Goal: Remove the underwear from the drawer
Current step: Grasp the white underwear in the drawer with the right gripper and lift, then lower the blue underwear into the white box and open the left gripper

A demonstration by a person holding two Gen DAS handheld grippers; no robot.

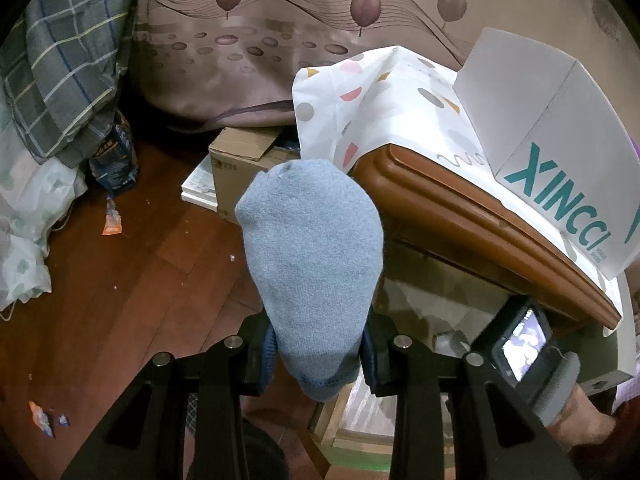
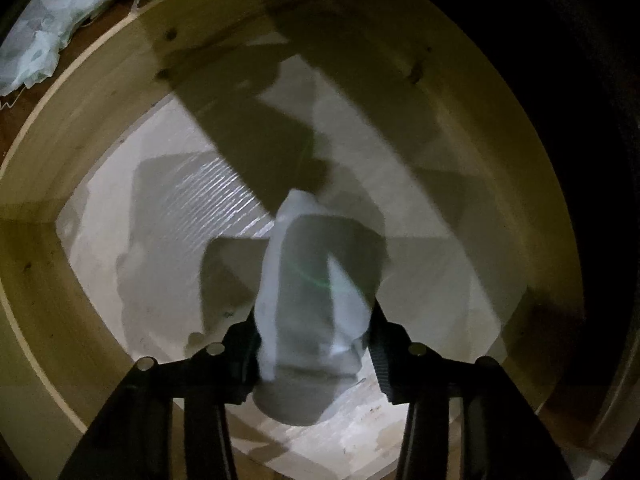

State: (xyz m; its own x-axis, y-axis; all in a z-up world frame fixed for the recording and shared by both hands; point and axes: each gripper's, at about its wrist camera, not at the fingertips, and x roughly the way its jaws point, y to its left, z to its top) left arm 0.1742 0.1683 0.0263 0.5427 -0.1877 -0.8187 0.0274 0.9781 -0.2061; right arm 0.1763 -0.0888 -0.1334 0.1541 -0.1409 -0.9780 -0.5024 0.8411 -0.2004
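In the left wrist view my left gripper (image 1: 316, 356) is shut on a light blue knitted garment (image 1: 316, 248) with a darker blue hem. It sticks up past the fingers, above the wooden floor. In the right wrist view my right gripper (image 2: 312, 356) points down into the open wooden drawer (image 2: 100, 92). Its fingers press from both sides on a pale grey-white garment (image 2: 316, 280), which stands just above the pale drawer bottom (image 2: 160, 208). The drawer holds no other clothing that I can see. Heavy shadows cross the drawer.
A brown nightstand top (image 1: 460, 208) carries a spotted cloth (image 1: 380, 100) and a white box (image 1: 560, 140). A cardboard box (image 1: 244, 160) sits on the wooden floor (image 1: 120, 300), with plaid bedding (image 1: 60, 60) and a plastic bag (image 1: 24, 220) to the left. A hand (image 1: 580, 420) shows at lower right.
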